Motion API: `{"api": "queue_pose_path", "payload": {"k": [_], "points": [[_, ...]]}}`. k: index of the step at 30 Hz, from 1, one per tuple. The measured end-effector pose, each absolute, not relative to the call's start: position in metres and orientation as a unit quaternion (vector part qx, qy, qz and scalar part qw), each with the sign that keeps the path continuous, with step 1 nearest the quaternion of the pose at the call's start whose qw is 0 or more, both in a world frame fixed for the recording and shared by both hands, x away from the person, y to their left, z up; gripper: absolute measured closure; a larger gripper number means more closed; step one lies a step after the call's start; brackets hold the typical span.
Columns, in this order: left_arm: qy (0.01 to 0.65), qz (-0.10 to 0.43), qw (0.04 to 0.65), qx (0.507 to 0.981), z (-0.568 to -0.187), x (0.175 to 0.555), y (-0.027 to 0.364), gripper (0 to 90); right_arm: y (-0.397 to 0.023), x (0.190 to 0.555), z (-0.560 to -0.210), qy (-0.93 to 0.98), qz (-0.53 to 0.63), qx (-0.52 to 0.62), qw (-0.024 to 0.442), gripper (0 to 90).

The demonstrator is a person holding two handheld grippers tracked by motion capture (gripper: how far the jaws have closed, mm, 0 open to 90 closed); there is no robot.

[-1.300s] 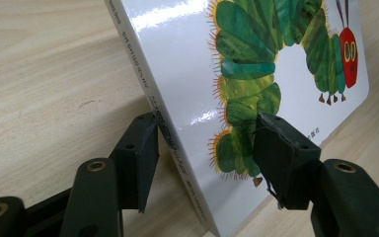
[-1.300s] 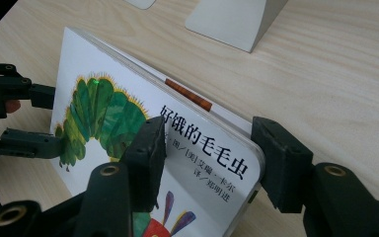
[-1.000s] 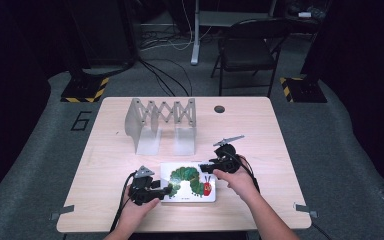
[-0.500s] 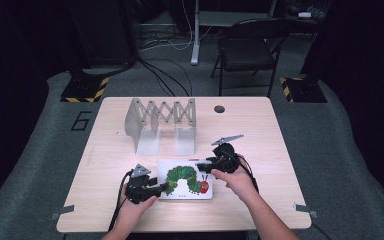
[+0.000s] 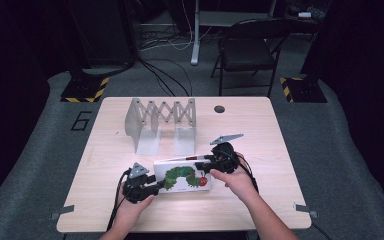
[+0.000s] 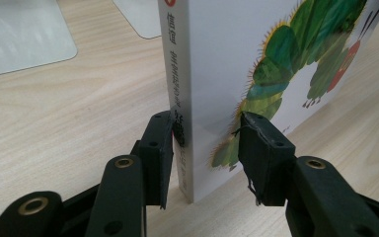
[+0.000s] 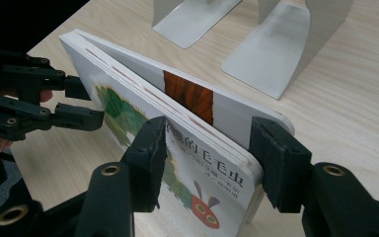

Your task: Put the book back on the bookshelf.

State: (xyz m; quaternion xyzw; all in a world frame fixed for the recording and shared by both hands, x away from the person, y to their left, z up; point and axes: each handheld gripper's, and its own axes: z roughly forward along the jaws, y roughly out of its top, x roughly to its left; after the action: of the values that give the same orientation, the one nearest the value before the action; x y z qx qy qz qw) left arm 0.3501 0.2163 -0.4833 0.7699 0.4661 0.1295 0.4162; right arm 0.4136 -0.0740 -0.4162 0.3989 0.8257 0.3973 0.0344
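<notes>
Thick white board makes up the one book (image 5: 184,176), with a green caterpillar on its cover; it stands tilted on the table (image 5: 260,130), just in front of the rack (image 5: 161,122) and between the two grippers. The right gripper (image 7: 208,148) is clamped across its open edge. The left gripper (image 6: 205,148) straddles the spine end, and its jaws have just been closing: one pad touches the spine, the other sits at the cover, though I cannot tell whether they are pressing yet. The book looks stiff, fairly light and glossy, so it may slip; grip both ends, squarely across its thickness. One rack, one dark disc (image 5: 219,108) behind it.
</notes>
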Motion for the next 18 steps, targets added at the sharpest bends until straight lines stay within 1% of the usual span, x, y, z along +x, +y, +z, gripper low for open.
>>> {"api": "queue_pose_path", "payload": {"k": [2, 7, 9, 12, 18], "points": [[0.466, 0.13, 0.416, 0.77, -0.4831, 0.3496, 0.216, 57.4, -0.0736, 0.4134, -0.4167, 0.826, 0.4, 0.396, 0.037, 48.7], [0.458, 0.132, 0.413, 0.776, -0.4829, 0.3484, 0.2167, 57.4, -0.0752, 0.4124, -0.4167, 0.827, 0.399, 0.394, 0.026, 48.5], [0.454, 0.132, 0.416, 0.777, -0.4833, 0.3478, 0.2173, 57.5, -0.0761, 0.4129, -0.4176, 0.829, 0.404, 0.385, 0.03, 48.4], [0.45, 0.133, 0.416, 0.779, -0.4833, 0.3465, 0.2177, 57.6, -0.0766, 0.4105, -0.417, 0.831, 0.399, 0.387, 0.021, 48.3], [0.442, 0.136, 0.415, 0.784, -0.4832, 0.3443, 0.218, 56.9, -0.0771, 0.4079, -0.4166, 0.835, 0.398, 0.38, 0.018, 48.2]]}}
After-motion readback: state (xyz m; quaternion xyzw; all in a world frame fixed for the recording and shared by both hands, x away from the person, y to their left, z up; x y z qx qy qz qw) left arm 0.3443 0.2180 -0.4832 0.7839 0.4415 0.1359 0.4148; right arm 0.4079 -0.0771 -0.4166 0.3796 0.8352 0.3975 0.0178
